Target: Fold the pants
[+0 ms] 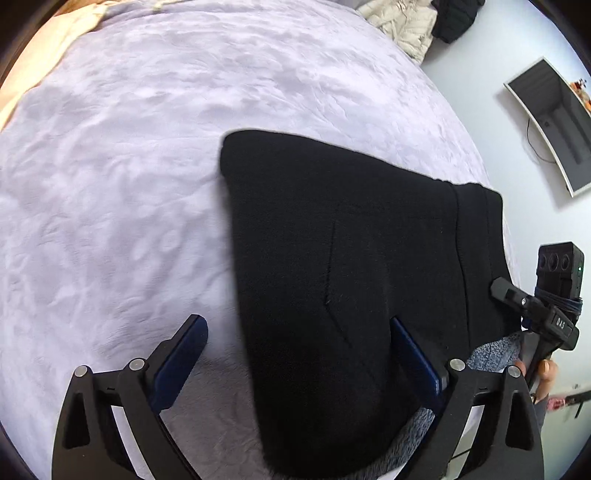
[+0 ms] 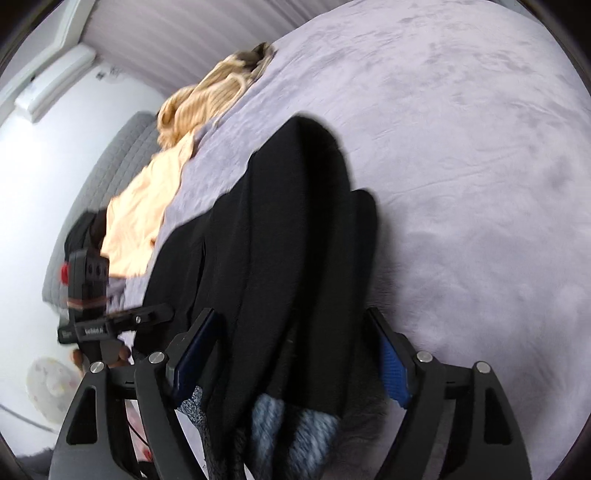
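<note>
The black pants [image 1: 343, 266] lie folded on the lilac bed cover [image 1: 122, 177], waistband toward the right edge. My left gripper [image 1: 299, 339] is open above the pants' near left edge, one finger over the cover, the other over the fabric. In the right wrist view the pants [image 2: 280, 236] stretch away from the camera. My right gripper [image 2: 295, 332] is open, its jaws straddling the near end of the pants and holding nothing. The right gripper also shows in the left wrist view [image 1: 517, 295] at the right edge.
A peach cloth [image 2: 147, 206] and a tan garment [image 2: 210, 92] lie at the far left of the bed. A grey fuzzy fabric [image 2: 288, 417] lies under the pants' near end. Clothes [image 1: 406, 26] are piled beyond the bed. A wall-mounted unit [image 1: 554, 122] is at the right.
</note>
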Available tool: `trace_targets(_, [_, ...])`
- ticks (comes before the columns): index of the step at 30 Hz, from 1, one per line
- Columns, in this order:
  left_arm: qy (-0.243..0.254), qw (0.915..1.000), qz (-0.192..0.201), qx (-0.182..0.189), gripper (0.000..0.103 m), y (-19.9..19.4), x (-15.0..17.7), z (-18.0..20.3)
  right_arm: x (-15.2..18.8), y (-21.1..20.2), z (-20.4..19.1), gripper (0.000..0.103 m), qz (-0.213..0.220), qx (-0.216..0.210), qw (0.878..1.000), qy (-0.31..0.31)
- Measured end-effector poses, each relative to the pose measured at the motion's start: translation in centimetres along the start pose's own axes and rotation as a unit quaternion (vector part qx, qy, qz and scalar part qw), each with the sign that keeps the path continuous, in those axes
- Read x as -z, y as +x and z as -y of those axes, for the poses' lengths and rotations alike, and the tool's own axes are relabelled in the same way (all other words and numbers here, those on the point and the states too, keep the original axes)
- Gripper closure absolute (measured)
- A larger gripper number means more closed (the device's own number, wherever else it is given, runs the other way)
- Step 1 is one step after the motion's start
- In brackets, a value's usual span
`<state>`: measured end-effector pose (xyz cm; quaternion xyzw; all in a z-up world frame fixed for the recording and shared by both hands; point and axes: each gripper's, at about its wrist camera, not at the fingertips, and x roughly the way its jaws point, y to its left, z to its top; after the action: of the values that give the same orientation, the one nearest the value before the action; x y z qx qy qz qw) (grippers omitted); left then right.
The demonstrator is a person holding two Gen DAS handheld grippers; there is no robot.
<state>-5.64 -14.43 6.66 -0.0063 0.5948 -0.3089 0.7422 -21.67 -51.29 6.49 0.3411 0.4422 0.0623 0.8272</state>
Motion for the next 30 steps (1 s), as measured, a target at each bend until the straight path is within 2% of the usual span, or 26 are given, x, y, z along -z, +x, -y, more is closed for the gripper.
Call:
trace_targets(3, [0.019,0.9963,0.058,-0.06,0.005,-4.1,1.9,0.0,1.7,-4.1,-0.6,0.019,0.075,0.053,0.996,0.009])
trace_targets(4, [0.037,0.9917,0.079,-0.094,0.005,-5.3,2.7,0.8,2.7,-5.7,-1.8,0.019,0.102,0.076,0.992,-0.015])
trace_targets(6, [0.072,0.9838,0.101,-0.13,0.005,-6.8,4.5,2.7,5.2,-7.1,-5.8,0.019,0.133,0.119,0.979,-0.094])
trace_targets(10, [0.129,0.9785,0.119,-0.108,0.005,-7.3,6.5,8.1,8.9,-6.4,-11.9,0.019,0.138,0.13,0.961,-0.202])
trace_targets(11, [0.138,0.9768,0.124,-0.107,0.005,-7.2,6.8,8.9,9.3,-5.8,-12.4,0.019,0.131,0.125,0.961,-0.208])
trace_targets(12, [0.143,0.9751,0.128,-0.111,0.005,-6.3,5.1,9.7,9.5,-5.1,-12.6,0.019,0.119,0.122,0.962,-0.211])
trace_targets(13, [0.15,0.9737,0.128,-0.115,0.005,-5.9,5.5,10.2,9.6,-4.2,-12.4,0.019,0.107,0.128,0.963,-0.211])
trace_targets(15, [0.152,0.9749,0.112,-0.118,0.005,-3.7,4.7,12.7,9.6,-2.7,-11.0,0.019,0.082,0.145,0.965,-0.202])
trace_targets(17, [0.147,0.9777,0.087,-0.122,0.005,-1.7,4.2,13.6,9.6,-2.0,-9.5,0.018,0.073,0.146,0.968,-0.189])
trace_targets(21, [0.156,0.9731,0.074,-0.152,0.005,1.5,4.4,13.4,9.7,-1.6,-7.9,0.016,0.063,0.131,0.973,-0.18])
trace_targets(23, [0.16,0.9714,0.076,-0.158,0.005,1.5,4.6,13.6,9.8,-1.7,-8.1,0.016,0.056,0.132,0.973,-0.183])
trace_targets(25, [0.153,0.9734,0.079,-0.151,0.005,1.1,4.3,13.6,9.5,-2.7,-8.3,0.016,0.06,0.121,0.974,-0.18])
trace_targets(27, [0.144,0.9755,0.089,-0.14,0.005,0.3,3.7,13.5,8.6,-4.0,-8.7,0.016,0.083,0.11,0.974,-0.179])
trace_targets(30, [0.131,0.975,0.101,-0.148,0.005,-0.1,2.3,13.3,6.4,-4.5,-9.5,0.014,0.106,0.13,0.968,-0.186])
